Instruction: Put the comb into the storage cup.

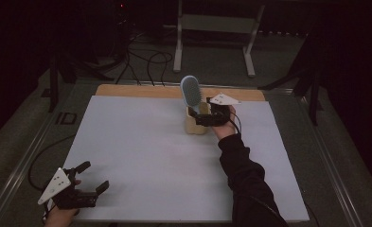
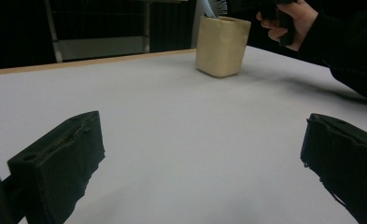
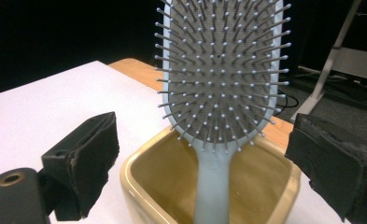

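A light blue paddle hairbrush (image 1: 190,91) stands handle-down in a cream square cup (image 1: 195,125) near the back middle of the white table sheet (image 1: 146,156). My right gripper (image 1: 203,118) is at the cup's right side and open. In the right gripper view its black jaws stand wide on either side of the brush (image 3: 221,70) and the cup (image 3: 144,186), with neither pad touching the handle. My left gripper (image 1: 94,176) rests open at the front left corner with nothing between its jaws. The left gripper view has the cup (image 2: 222,46) and brush bristles (image 2: 214,7) far ahead.
A wooden strip (image 1: 141,90) borders the sheet's far edge. Beyond it stand a metal frame (image 1: 217,23) and loose cables (image 1: 150,61) on the dark floor. The person's dark sleeve (image 1: 245,179) crosses the right half of the sheet.
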